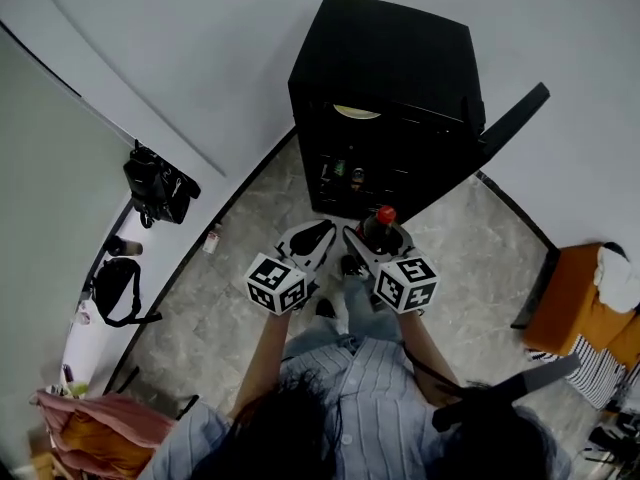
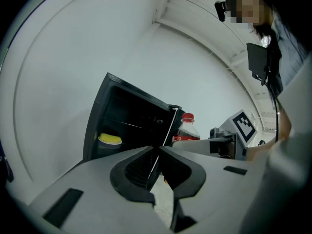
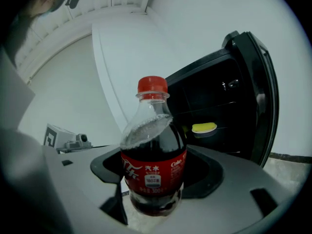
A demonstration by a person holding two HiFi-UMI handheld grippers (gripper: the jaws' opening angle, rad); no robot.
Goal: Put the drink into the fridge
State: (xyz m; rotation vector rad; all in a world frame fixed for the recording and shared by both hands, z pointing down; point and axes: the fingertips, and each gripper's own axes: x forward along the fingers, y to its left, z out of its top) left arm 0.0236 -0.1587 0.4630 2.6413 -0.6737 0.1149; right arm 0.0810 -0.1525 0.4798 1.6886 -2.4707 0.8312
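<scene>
A cola bottle (image 3: 153, 155) with a red cap and red label stands upright between the jaws of my right gripper (image 3: 156, 182), which is shut on it. In the head view the bottle (image 1: 383, 226) is held just in front of the black mini fridge (image 1: 385, 68), whose door (image 1: 515, 118) hangs open to the right. My left gripper (image 1: 322, 230) hovers beside the right gripper (image 1: 375, 240), jaws together and empty. From the left gripper (image 2: 157, 152) I see the bottle (image 2: 186, 129) to the right and the open fridge (image 2: 126, 116) behind.
Inside the fridge a yellow-lidded container (image 3: 204, 127) rests on an upper shelf and small cans (image 1: 345, 173) on a lower one. Black bags (image 1: 158, 190) lie along the left wall. An orange piece of furniture (image 1: 575, 308) stands at the right.
</scene>
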